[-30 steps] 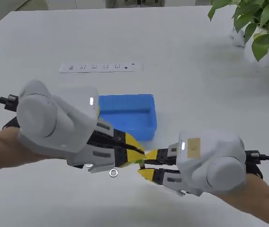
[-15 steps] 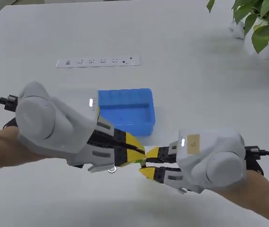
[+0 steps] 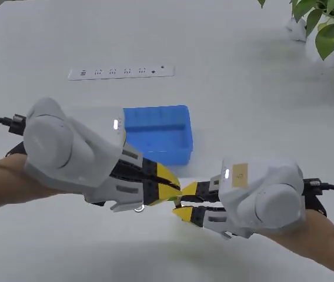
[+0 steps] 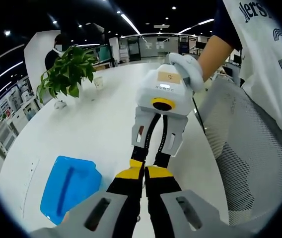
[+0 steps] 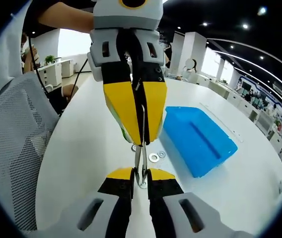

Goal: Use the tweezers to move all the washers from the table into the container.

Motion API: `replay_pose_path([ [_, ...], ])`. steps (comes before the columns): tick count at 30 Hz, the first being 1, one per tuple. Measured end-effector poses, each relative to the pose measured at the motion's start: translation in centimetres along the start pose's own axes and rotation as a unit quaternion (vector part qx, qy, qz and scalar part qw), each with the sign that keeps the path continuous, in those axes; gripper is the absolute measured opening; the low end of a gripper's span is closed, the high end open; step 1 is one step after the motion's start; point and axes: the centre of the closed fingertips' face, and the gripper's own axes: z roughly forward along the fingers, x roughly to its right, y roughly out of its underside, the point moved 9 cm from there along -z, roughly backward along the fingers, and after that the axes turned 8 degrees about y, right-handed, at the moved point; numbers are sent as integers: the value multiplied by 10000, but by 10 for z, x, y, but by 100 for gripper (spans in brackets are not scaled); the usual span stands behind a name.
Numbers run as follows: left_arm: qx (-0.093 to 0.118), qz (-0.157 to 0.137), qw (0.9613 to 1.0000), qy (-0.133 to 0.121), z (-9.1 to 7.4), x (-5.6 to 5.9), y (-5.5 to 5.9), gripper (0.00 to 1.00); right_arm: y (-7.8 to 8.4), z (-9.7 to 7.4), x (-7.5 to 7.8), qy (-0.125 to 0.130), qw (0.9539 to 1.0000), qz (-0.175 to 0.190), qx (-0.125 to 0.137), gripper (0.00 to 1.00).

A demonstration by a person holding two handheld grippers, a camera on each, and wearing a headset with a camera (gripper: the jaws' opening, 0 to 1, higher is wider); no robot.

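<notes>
Left gripper [image 3: 176, 187] has drifted partly over a washer [image 3: 138, 208], fingers clamping the tweezers [image 5: 139, 161]; right gripper [image 3: 179, 203] fingers stand narrow about the tweezers' tips, pinch unclear.

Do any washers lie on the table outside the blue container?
Yes: the right gripper view shows washers lying flat on the white table, just beside the blue container.

Bright, even overhead light from ceiling strips [image 4: 131, 22]. Soft shadows on white worktop [image 3: 243, 88], no glare. Head view sharp. Heavy fisheye bending at gripper-view edges.
</notes>
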Motion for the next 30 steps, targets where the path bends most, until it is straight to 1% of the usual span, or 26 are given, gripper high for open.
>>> replay_pose_path([
  [5,27,-105,9999,32,3,-3,1,5,2,0,0,-3,10000,69,-6,12],
  [11,27,-204,9998,66,1,-2,1,5,2,0,0,-24,9999,99,-16,11],
  [13,10,-178,9998,74,2,-2,0,5,2,0,0,-22,9999,140,-27,11],
  [20,-32,-141,9999,76,1,0,-3,5,1,-2,0,8,10000,96,-19,10],
  [24,-15,-107,9999,19,-6,0,-9,5,-5,-5,2,63,9999,110,49,10],
  [30,34,-48,10000,-81,-22,1,-16,5,-22,-9,6,126,9998,-17,145,10],
])
